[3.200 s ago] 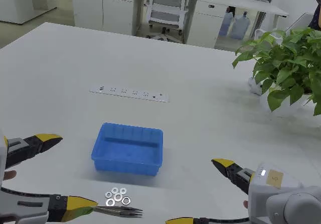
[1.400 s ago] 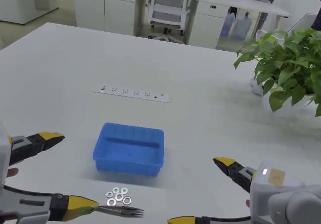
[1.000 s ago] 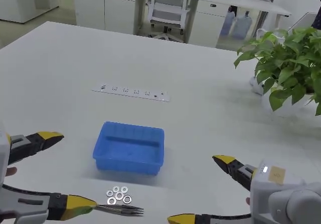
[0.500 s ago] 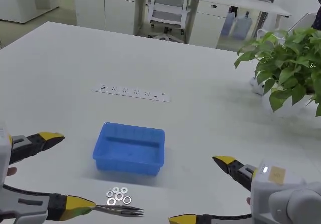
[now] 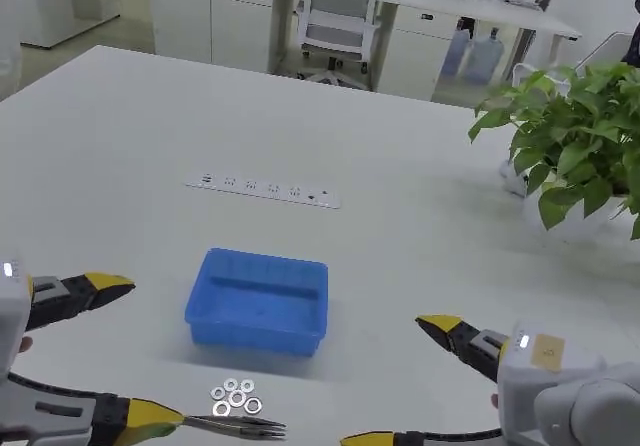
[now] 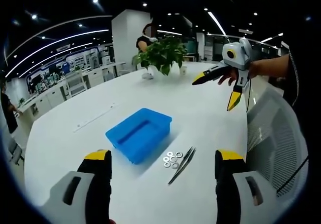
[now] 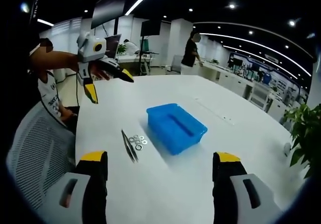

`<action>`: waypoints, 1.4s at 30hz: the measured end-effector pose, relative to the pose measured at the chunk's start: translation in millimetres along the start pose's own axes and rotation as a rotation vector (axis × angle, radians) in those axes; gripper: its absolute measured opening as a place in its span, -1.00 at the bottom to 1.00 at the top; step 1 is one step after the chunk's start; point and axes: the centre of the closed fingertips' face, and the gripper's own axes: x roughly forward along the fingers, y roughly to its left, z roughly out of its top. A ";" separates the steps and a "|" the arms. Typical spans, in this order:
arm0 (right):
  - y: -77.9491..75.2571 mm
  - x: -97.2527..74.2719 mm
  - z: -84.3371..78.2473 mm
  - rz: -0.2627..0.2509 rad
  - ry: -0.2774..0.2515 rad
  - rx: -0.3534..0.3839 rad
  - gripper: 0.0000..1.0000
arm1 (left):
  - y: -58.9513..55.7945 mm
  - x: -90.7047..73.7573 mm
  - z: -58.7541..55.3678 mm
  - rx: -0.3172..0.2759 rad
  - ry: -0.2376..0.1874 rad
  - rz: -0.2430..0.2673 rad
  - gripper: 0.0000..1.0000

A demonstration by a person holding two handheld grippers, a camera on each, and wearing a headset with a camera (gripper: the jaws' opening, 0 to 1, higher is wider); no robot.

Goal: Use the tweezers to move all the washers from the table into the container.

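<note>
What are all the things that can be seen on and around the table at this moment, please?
table: one, white, under everything
container: one, blue, mid-table, looks empty
washers: about six, silver, clustered on the table nearer the person than the container
tweezers: one, metal, flat on the table beside the washers
power strip: one, white, beyond the container
potted plant: one, green, far right of the table
office chair: one, pale, behind the table
left claw: one, yellow-tipped, open, low left
right claw: one, yellow-tipped, open, low right
</note>
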 end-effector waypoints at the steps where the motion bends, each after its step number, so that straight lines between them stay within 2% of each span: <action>1: 0.2 0.7 0.6 0.006 0.000 -0.007 0.71 | -0.3 0.6 -1.0 0.006 0.007 -0.006 0.76; 10: 8.3 11.7 0.9 0.080 0.029 -0.072 0.46 | -1.2 7.6 -13.0 0.057 0.067 -0.061 0.56; 18: 18.1 24.7 -4.5 0.165 0.076 -0.141 0.23 | -3.0 14.1 -29.0 0.091 0.142 -0.121 0.34; 20: 20.2 28.1 -7.0 0.186 0.091 -0.154 0.18 | -3.6 17.3 -33.6 0.103 0.162 -0.138 0.28; 23: 24.1 32.8 -10.4 0.218 0.111 -0.180 0.11 | -3.9 20.9 -45.1 0.138 0.226 -0.164 0.19; 29: 29.3 43.1 -16.7 0.271 0.148 -0.223 -0.02 | -7.0 30.6 -56.4 0.157 0.277 -0.214 0.11; 37: 36.1 58.4 -25.5 0.328 0.185 -0.265 -0.15 | -10.5 42.3 -65.9 0.187 0.318 -0.257 -0.02; 42: 37.0 68.0 -27.0 0.337 0.190 -0.286 -0.24 | -9.8 49.2 -71.5 0.206 0.336 -0.275 -0.12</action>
